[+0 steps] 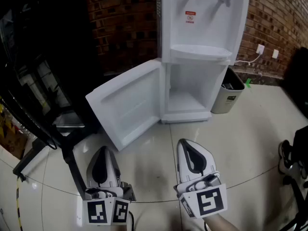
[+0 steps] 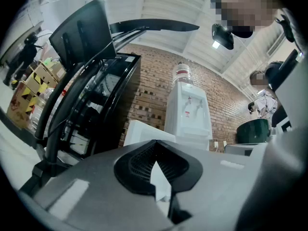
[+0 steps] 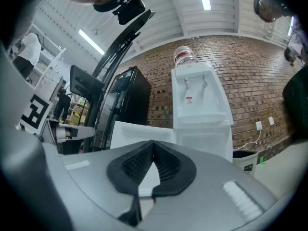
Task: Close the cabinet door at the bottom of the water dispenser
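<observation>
A white water dispenser [image 1: 199, 30] stands against the brick wall, and its bottom cabinet [image 1: 188, 97] is empty. The white cabinet door [image 1: 127, 102] hangs wide open to the left. My left gripper [image 1: 102, 153] is held low at the front left, some way short of the door, jaws shut on nothing. To its right, my right gripper [image 1: 186, 146] is also shut and empty, in front of the cabinet. In the left gripper view the dispenser [image 2: 188, 112] and door [image 2: 144, 131] lie ahead past the left gripper [image 2: 154, 148]. The right gripper view shows the dispenser [image 3: 199, 105] and door [image 3: 139, 131] beyond the right gripper [image 3: 153, 146].
A grey waste bin [image 1: 230, 93] stands right of the dispenser, below a wall socket [image 1: 260, 49] with a white cable. A black stand and frame [image 1: 43, 129] fill the left side. A dark shoe [image 1: 288, 155] is at the right edge. The floor is pale glossy tile.
</observation>
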`<control>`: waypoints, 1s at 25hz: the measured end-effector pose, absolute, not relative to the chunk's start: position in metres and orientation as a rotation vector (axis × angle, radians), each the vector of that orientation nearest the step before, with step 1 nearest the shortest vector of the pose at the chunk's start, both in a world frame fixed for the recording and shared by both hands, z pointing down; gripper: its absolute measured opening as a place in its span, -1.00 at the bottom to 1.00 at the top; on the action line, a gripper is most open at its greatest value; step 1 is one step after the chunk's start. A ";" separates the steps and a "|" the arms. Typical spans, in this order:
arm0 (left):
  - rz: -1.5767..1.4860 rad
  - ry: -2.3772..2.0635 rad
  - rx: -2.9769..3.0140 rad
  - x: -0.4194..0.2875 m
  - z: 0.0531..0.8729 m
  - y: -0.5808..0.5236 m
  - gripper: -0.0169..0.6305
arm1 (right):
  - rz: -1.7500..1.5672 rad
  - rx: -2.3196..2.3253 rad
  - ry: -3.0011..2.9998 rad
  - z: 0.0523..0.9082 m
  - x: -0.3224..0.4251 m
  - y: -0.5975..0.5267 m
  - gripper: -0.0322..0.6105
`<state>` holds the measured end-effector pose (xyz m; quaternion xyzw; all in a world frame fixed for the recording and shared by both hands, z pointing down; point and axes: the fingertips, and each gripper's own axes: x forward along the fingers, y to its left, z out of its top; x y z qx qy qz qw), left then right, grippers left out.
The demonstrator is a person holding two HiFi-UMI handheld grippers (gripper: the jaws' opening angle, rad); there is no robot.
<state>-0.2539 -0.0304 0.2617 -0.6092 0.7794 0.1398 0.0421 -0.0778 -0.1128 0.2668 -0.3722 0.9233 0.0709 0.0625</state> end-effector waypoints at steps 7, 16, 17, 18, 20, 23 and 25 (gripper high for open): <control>0.424 2.426 -1.804 -0.278 0.263 -0.013 -0.89 | 0.223 -0.977 2.860 0.271 -0.135 -0.097 -0.90; 0.413 2.490 -1.737 -0.304 0.271 0.007 -0.89 | 0.233 -0.840 2.996 0.295 -0.231 -0.100 -0.58; 0.414 2.499 -1.730 -0.307 0.273 0.009 -0.89 | 0.242 -0.848 2.987 0.297 -0.243 -0.103 -0.53; 0.415 2.508 -1.724 -0.310 0.275 0.010 -0.89 | 0.236 -0.856 2.983 0.301 -0.256 -0.107 -0.39; 0.413 2.523 -1.717 -0.314 0.278 0.013 -0.89 | 0.204 -0.891 2.988 0.308 -0.278 -0.115 -0.22; 0.402 2.536 -1.712 -0.319 0.282 0.017 -0.89 | 0.193 -0.953 2.987 0.314 -0.305 -0.123 -0.17; 0.395 2.541 -1.706 -0.323 0.284 0.020 -0.89 | 0.206 -0.984 2.980 0.315 -0.318 -0.125 -0.07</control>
